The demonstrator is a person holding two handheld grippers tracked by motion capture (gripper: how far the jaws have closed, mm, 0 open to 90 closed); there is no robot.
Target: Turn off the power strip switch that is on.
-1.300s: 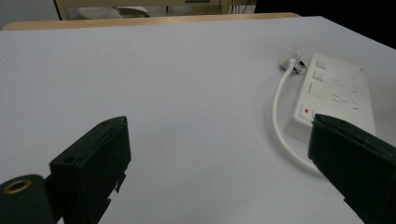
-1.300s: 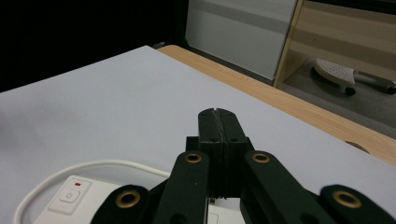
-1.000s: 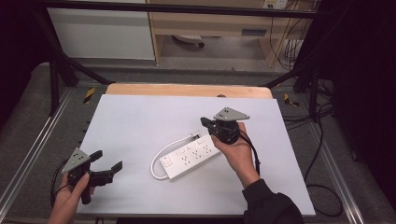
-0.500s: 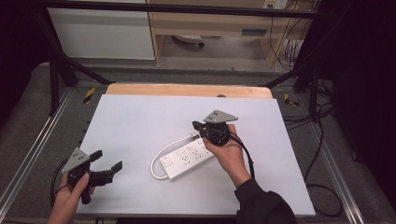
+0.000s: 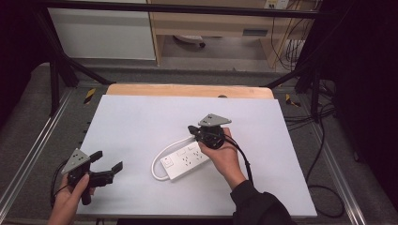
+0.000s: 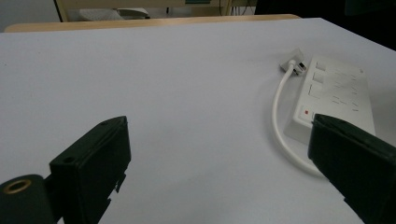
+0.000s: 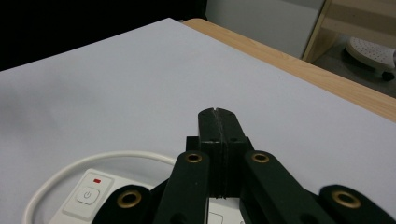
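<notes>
High view: right gripper [image 5: 193, 129], jaws pressed together and empty, over white power strip [image 5: 184, 161]; risk: pressing the wrong spot, strip skidding. Left gripper [image 5: 107, 167] spread, idle

Dim room, light falling mostly on white counter [image 5: 141, 122] with wooden strip [image 5: 187, 90] along far edge. Grey carpet floor [image 5: 28, 126] around. Black metal frame [image 5: 61, 70] overhead and at sides. White cabinet [image 5: 103, 33] and wooden shelf unit [image 5: 220, 23] behind. Cables [image 5: 324, 187] on floor, right.
</notes>
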